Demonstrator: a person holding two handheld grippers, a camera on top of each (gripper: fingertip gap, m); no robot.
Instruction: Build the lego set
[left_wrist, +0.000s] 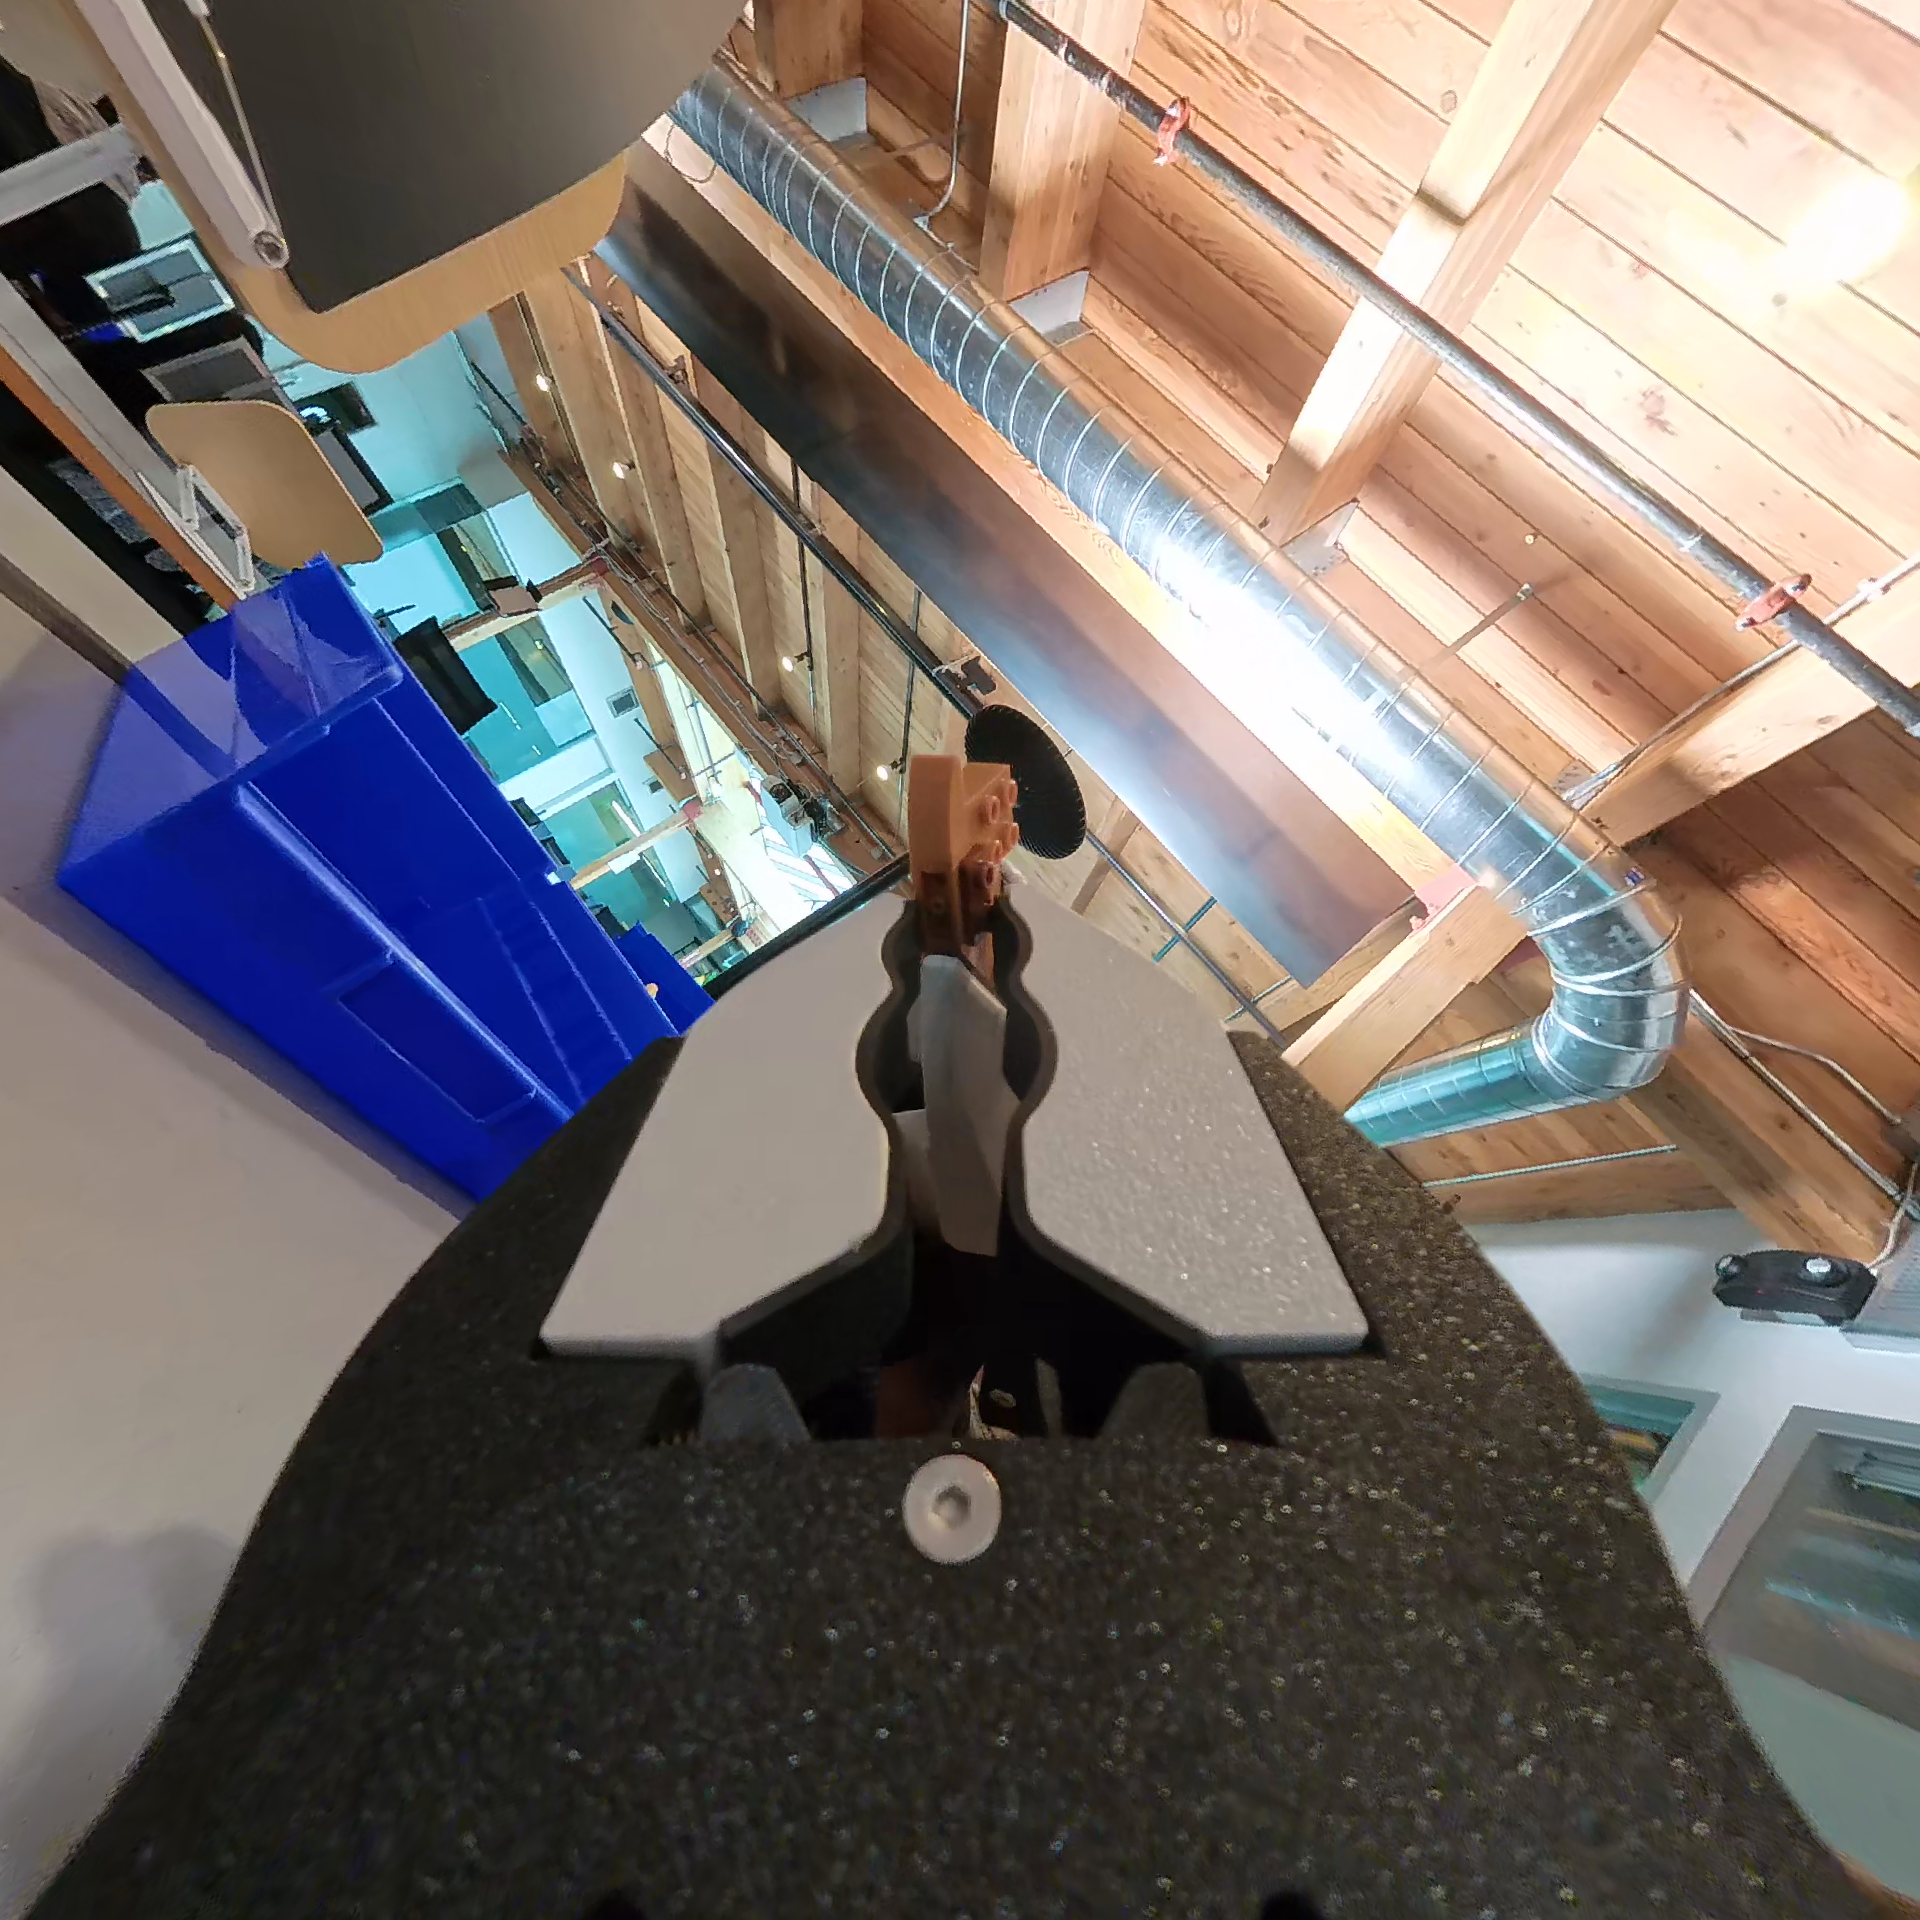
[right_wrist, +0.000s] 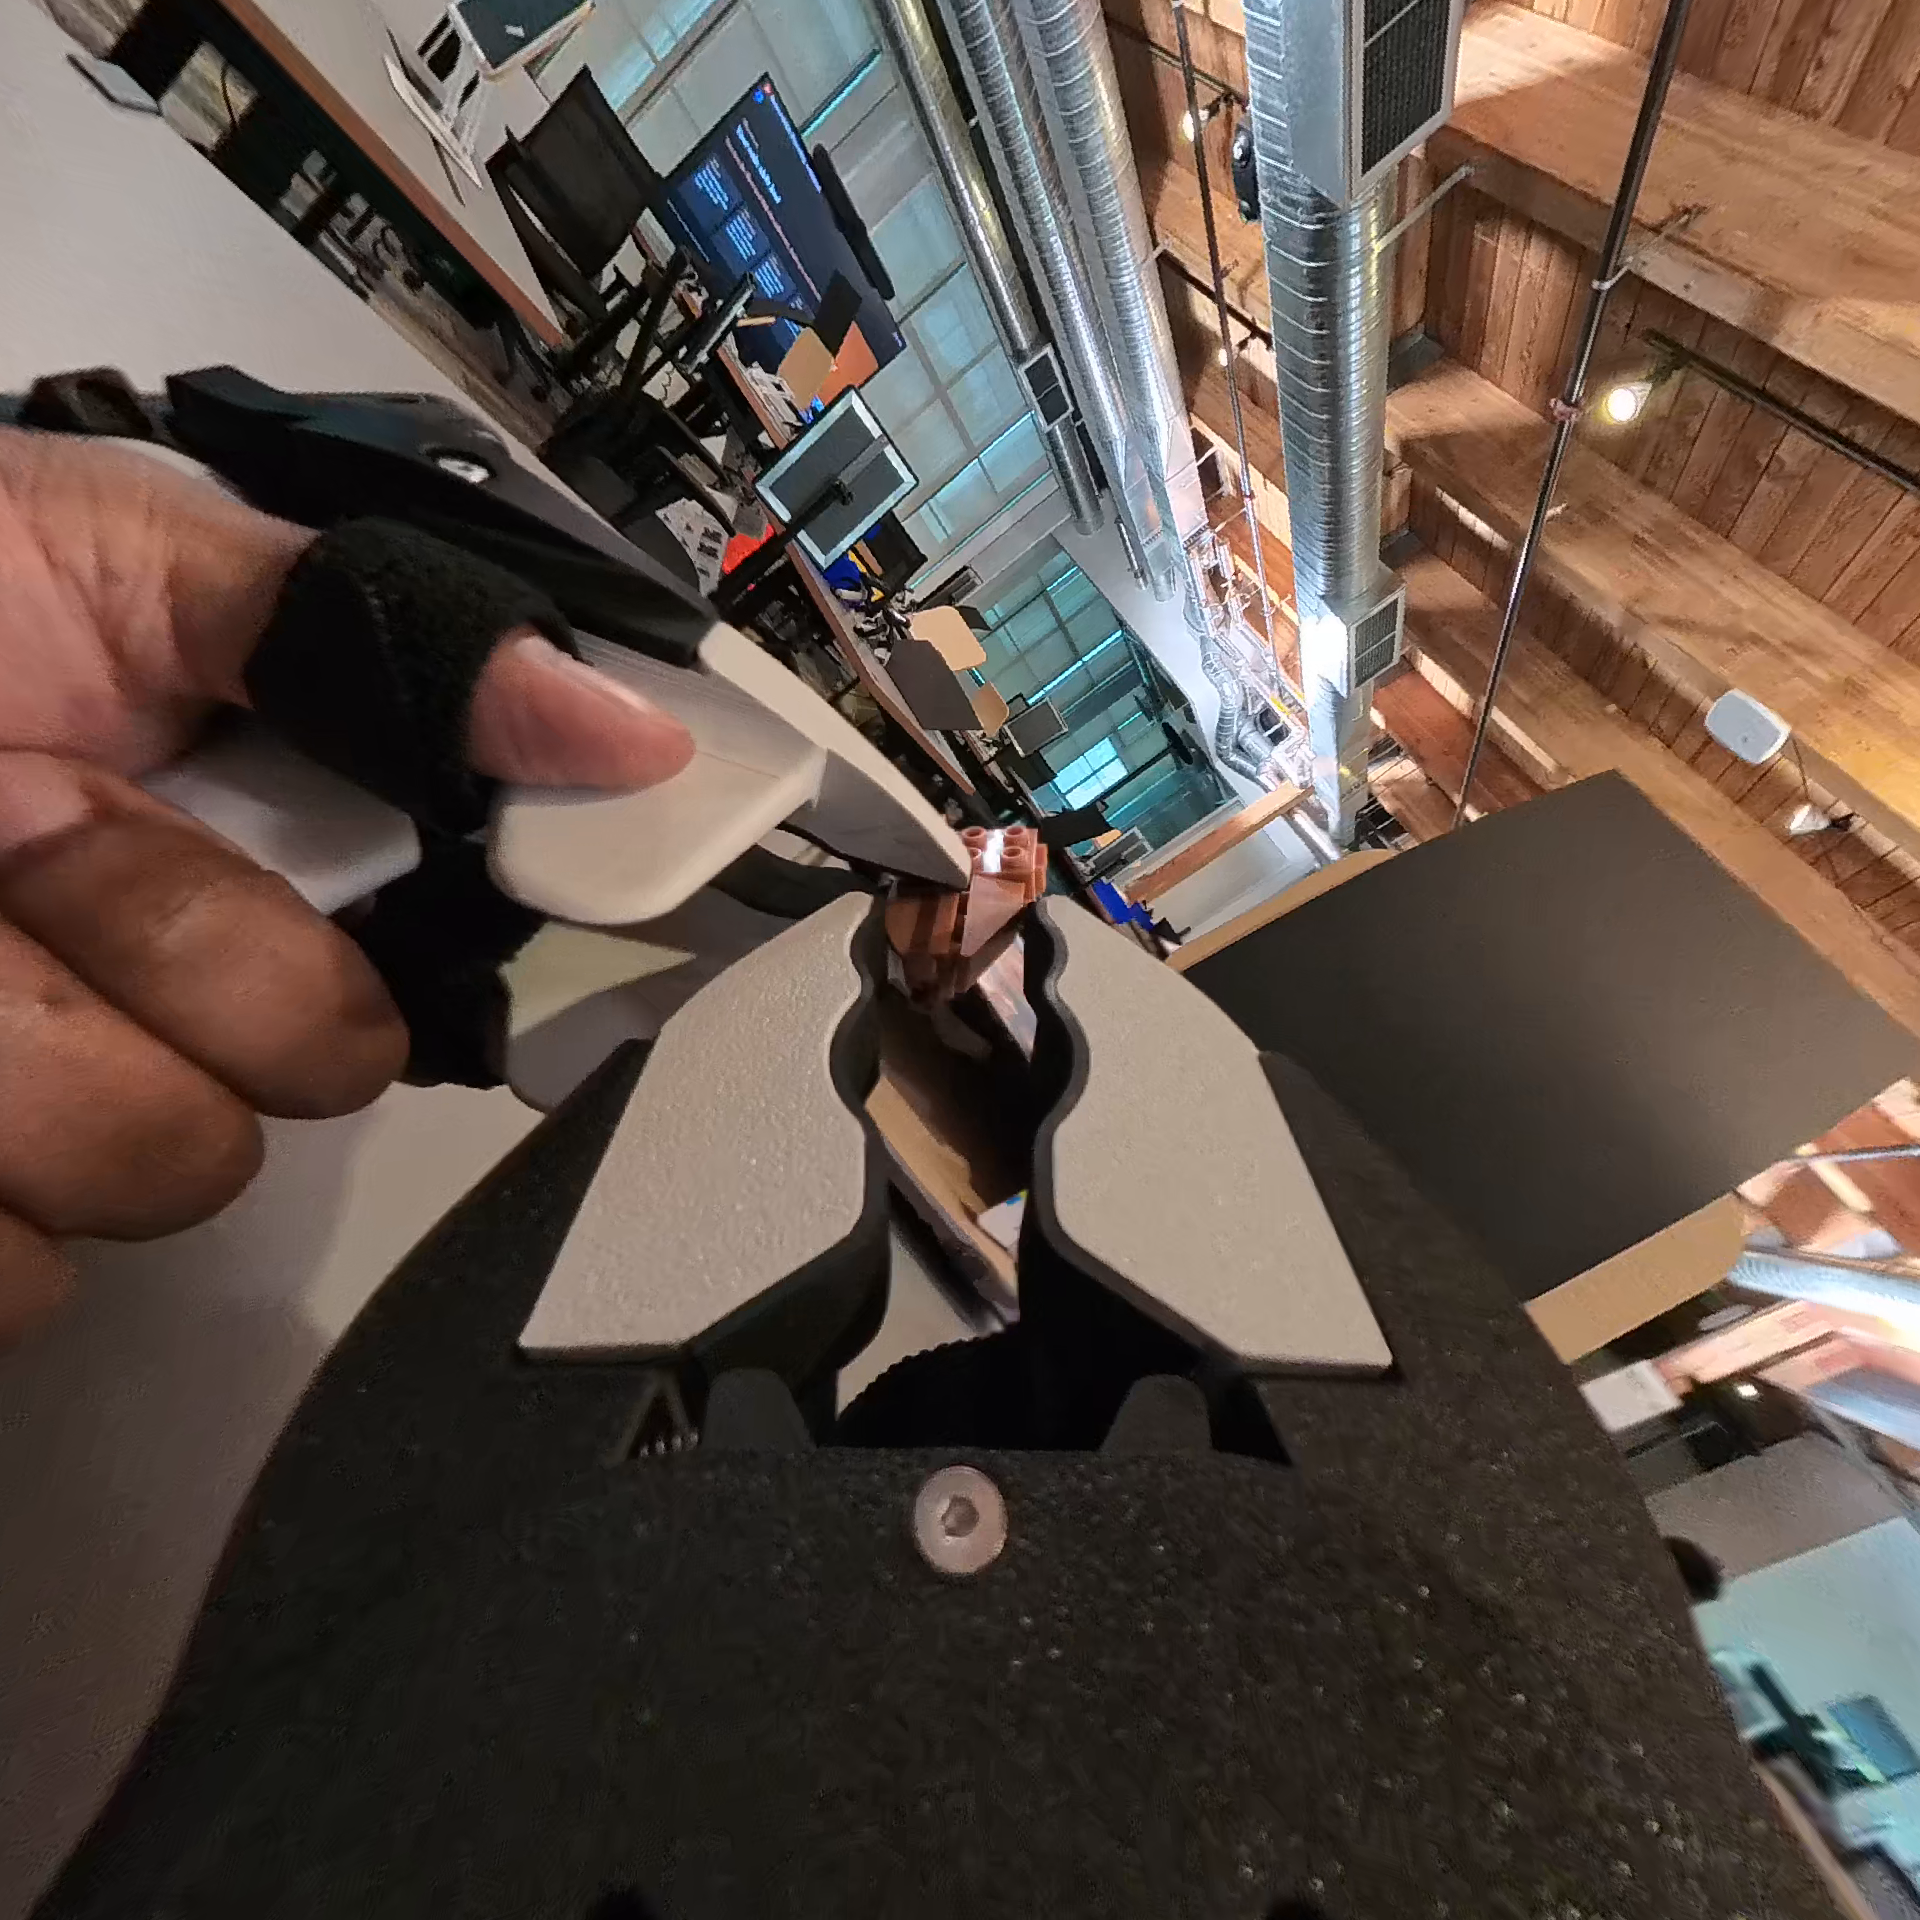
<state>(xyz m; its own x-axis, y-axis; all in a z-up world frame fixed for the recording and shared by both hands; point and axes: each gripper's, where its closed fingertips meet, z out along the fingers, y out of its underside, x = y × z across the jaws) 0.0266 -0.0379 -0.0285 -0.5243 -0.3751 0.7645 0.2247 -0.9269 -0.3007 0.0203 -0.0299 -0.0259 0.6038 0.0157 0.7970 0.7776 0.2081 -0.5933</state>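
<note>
Both wrist cameras are tilted steeply upward, so timber ceiling and silver ducting fill most of each view.

At the far left of the left wrist view, a blue plastic bin (left_wrist: 343, 914) stands on a pale tabletop (left_wrist: 156, 1351), near the left gripper (left_wrist: 961, 914) but apart from it. In the centre, that gripper's grey fingers (left_wrist: 790, 1049) are closed on a small assembly of toy bricks (left_wrist: 951, 831): tan studded pieces on top, darker brown ones pinched at the tips. A black ribbed disc (left_wrist: 1023, 779) shows just behind the bricks; whether it is joined to them cannot be told.

In the right wrist view, a hand (right_wrist: 156, 831) in a black fingerless glove fills the left side, holding the other gripper, whose tip reaches to the same cluster. In the centre, the right gripper (right_wrist: 956, 935) has its fingers (right_wrist: 1164, 1091) closed on the reddish-brown bricks (right_wrist: 982, 904). To the right stands a dark panel with a light wooden edge (right_wrist: 1558, 1039), close by.

The two grippers appear to hold one brick cluster together, up in the air. There is open room above, tighter on both sides, with the bin to the left and the panel to the right.
</note>
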